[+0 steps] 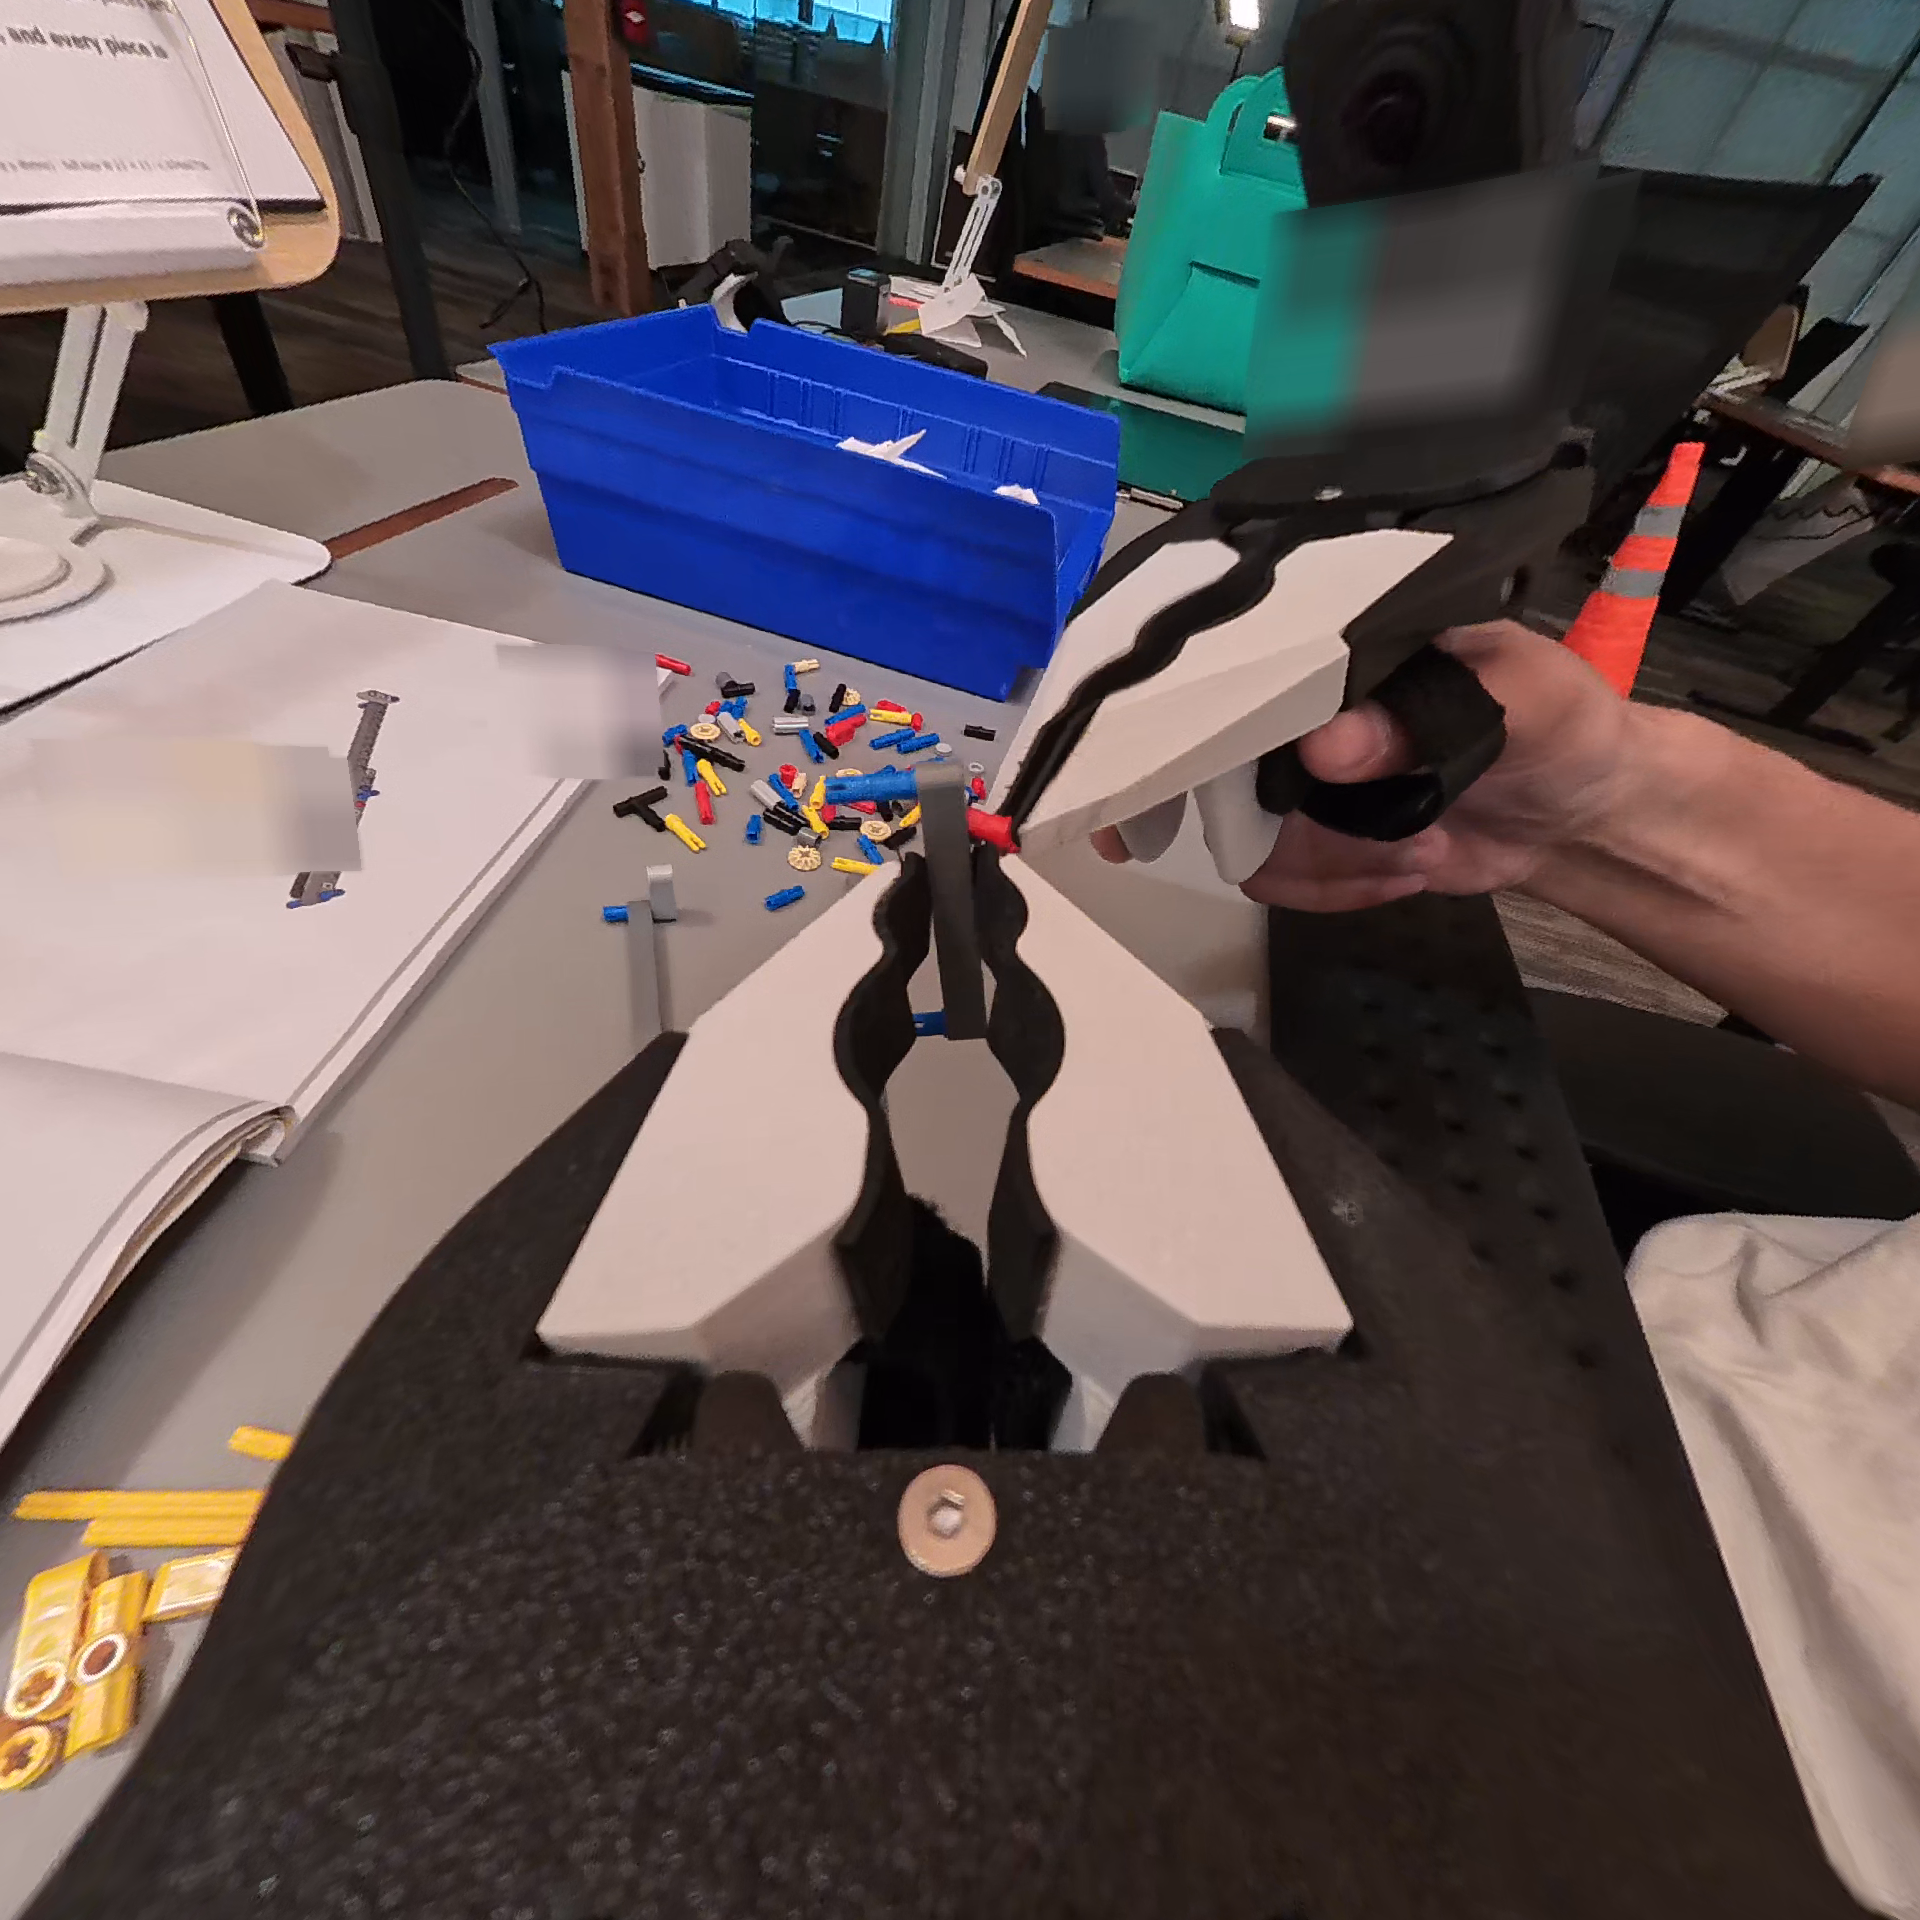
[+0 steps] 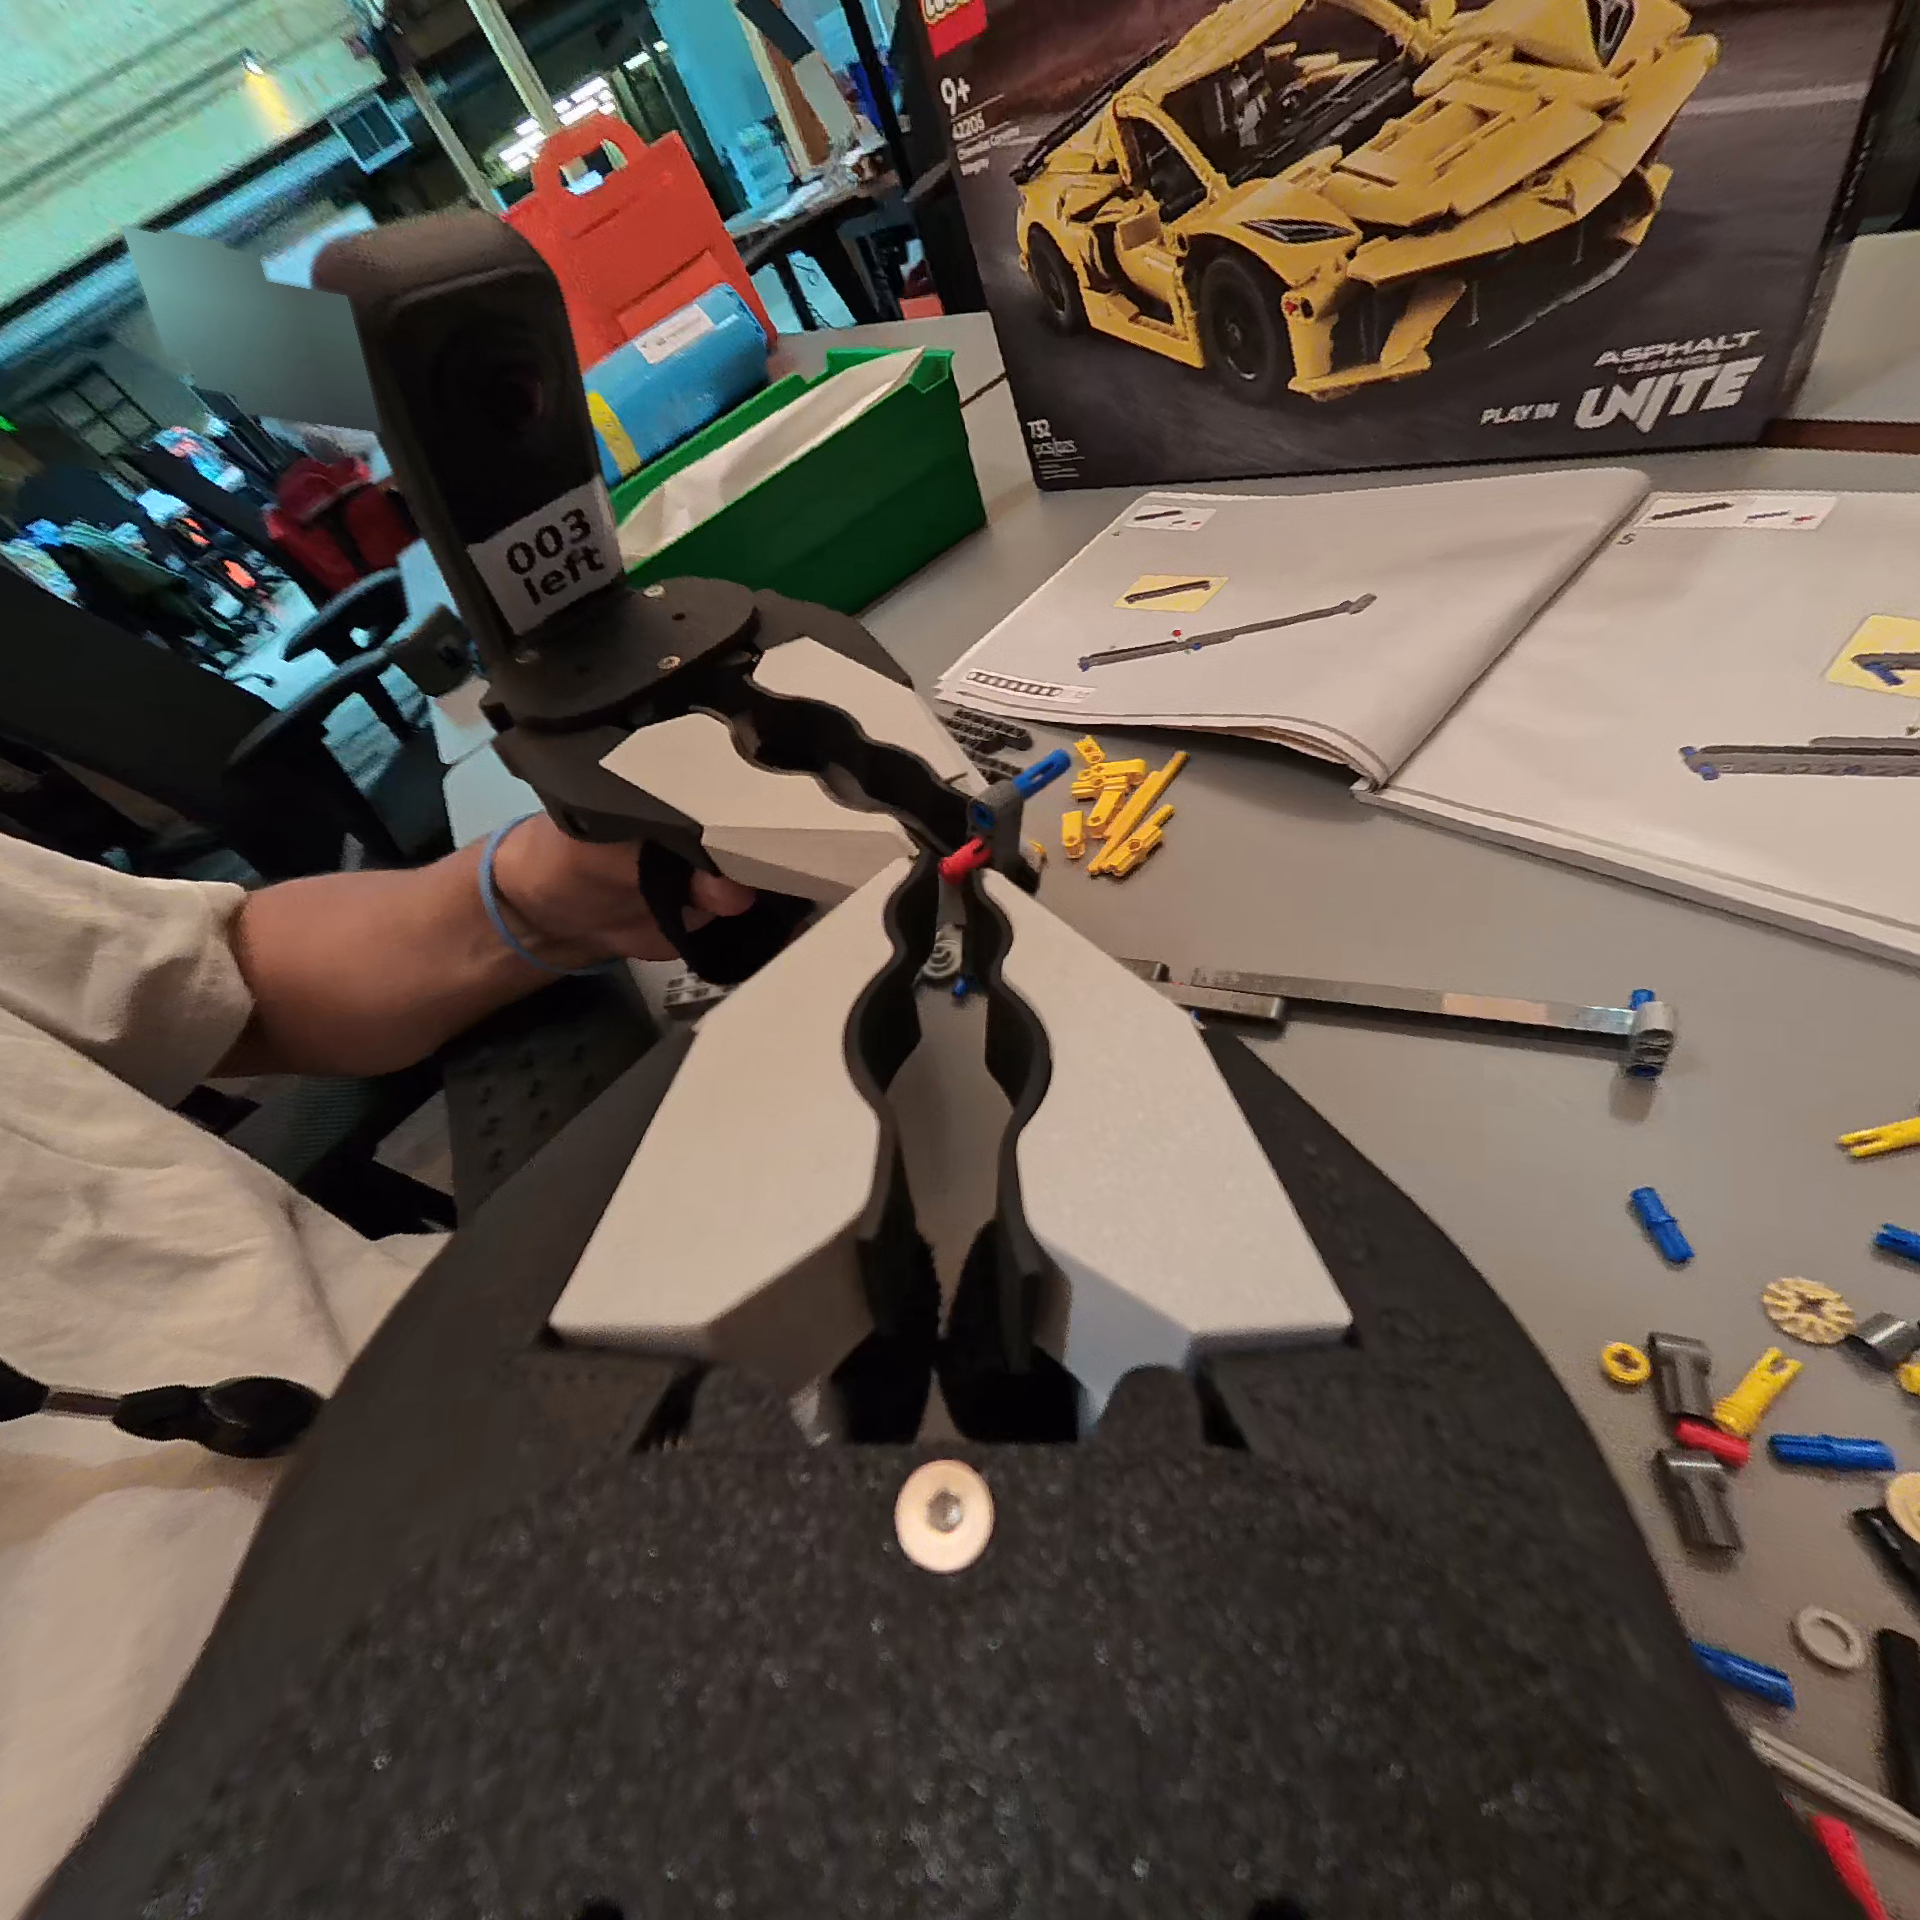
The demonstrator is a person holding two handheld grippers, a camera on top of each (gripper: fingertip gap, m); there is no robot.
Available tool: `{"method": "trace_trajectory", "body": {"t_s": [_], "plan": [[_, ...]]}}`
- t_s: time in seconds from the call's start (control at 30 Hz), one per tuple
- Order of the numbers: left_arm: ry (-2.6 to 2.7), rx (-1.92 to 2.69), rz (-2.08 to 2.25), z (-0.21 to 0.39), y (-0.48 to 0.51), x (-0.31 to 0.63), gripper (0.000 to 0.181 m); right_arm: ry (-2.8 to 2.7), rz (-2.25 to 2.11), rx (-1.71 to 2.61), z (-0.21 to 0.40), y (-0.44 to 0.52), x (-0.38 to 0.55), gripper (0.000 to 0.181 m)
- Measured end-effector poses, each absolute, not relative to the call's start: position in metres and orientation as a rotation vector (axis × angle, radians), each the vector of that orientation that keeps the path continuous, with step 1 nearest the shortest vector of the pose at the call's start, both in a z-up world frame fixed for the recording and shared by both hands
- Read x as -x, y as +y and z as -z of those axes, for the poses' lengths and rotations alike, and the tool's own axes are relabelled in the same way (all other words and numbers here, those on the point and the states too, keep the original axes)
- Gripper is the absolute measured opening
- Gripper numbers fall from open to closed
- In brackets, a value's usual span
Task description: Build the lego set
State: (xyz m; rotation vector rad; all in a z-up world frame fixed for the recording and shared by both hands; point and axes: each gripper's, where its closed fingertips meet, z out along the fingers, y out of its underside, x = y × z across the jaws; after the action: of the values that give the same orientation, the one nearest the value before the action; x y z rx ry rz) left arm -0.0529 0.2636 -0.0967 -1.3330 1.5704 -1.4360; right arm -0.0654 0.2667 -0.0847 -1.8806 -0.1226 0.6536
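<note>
— Where's the piece?

— Above the loose bits in front of the blue bin (image 1: 810, 488). The left gripper (image 1: 951, 873) has its jaws pinched on a dark grey beam (image 1: 956, 914); the right gripper (image 2: 945, 868) has its jaws clamped on a red pin (image 2: 961, 857) at the beam's side.

— Tricky to handle?

— I'd say light, stiff, slick plastic; grip the beam's flat sides, the pin by its end.

— Room?

— Open surface between bin and booklet (image 1: 260, 831); the pile (image 1: 800, 769) lies just below.
</note>
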Motion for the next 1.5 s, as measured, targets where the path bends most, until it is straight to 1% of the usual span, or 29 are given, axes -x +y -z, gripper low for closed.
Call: {"method": "trace_trajectory", "body": {"t_s": [0.2,0.27,0.53,0.6,0.77,0.87,1.13,1.27,1.5], "plan": [[1.639,1.201,1.313,0.097,0.259,0.055,0.007,-0.045,-0.946,1.886,0.084,0.259,0.070,0.004],[1.661,1.175,1.281,0.099,0.257,0.055,0.007,-0.056,-0.971,1.903,0.085,0.257,0.070,0.004],[1.650,1.277,1.389,0.103,0.256,0.054,0.006,-0.183,-0.676,1.974,0.091,0.260,0.067,0.004],[1.651,1.261,1.408,0.101,0.254,0.055,0.007,-0.205,-0.695,1.954,0.088,0.258,0.069,0.004],[1.684,1.156,1.419,0.092,0.248,0.061,0.007,-0.158,-0.951,1.878,0.079,0.251,0.075,0.004],[1.708,1.130,1.340,0.098,0.250,0.060,0.007,-0.169,-0.907,1.909,0.084,0.252,0.074,0.004],[1.704,1.170,1.367,0.100,0.250,0.059,0.006,-0.232,-0.773,1.940,0.088,0.252,0.072,0.004],[1.723,1.201,1.377,0.105,0.249,0.058,0.007,-0.241,-0.678,1.960,0.088,0.255,0.067,0.001],[1.705,1.254,1.382,0.110,0.251,0.055,0.007,-0.246,-0.617,1.979,0.093,0.257,0.064,0.002]]}}
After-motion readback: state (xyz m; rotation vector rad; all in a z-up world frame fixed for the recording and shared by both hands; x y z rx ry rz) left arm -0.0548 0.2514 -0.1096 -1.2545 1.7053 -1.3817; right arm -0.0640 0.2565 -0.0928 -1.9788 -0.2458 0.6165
